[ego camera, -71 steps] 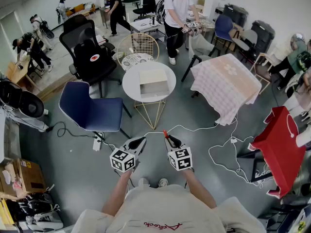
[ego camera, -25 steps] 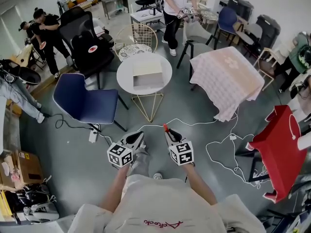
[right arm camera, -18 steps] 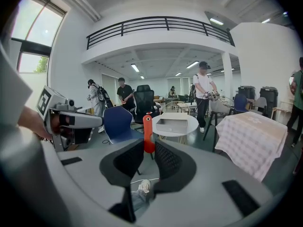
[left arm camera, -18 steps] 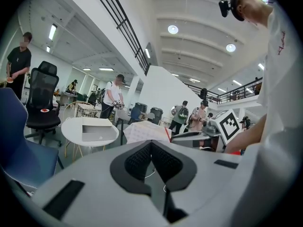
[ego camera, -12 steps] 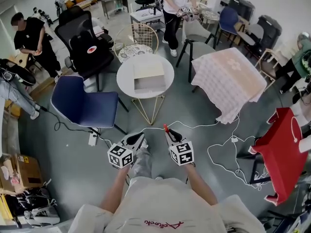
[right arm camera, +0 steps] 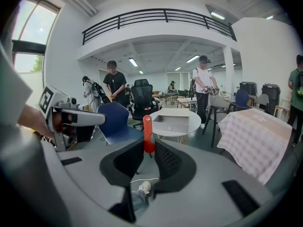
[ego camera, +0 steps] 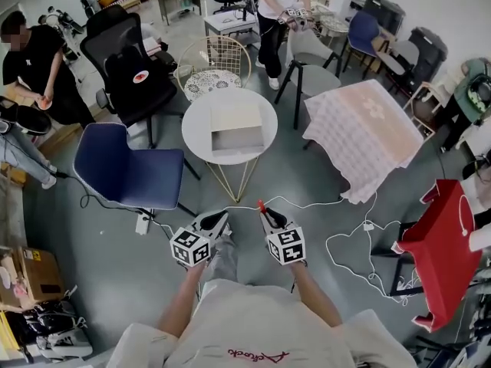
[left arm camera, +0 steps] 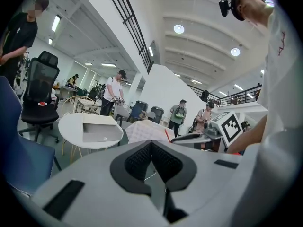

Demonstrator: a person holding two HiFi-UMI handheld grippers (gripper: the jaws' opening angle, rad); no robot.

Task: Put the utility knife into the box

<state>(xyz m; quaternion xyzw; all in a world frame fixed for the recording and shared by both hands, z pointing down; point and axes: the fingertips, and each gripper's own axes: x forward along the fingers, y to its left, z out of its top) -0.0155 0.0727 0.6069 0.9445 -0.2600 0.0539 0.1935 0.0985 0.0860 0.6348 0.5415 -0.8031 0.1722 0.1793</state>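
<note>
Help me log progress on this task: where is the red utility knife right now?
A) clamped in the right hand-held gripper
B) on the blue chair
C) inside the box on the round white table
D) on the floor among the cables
A: the right gripper view shows the red utility knife pinched upright between the jaws of the right hand-held gripper, with the box farther ahead.

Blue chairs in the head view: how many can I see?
2. One blue chair stands left of the round table; the other is far back at the right. More may be hidden behind people or furniture.
</note>
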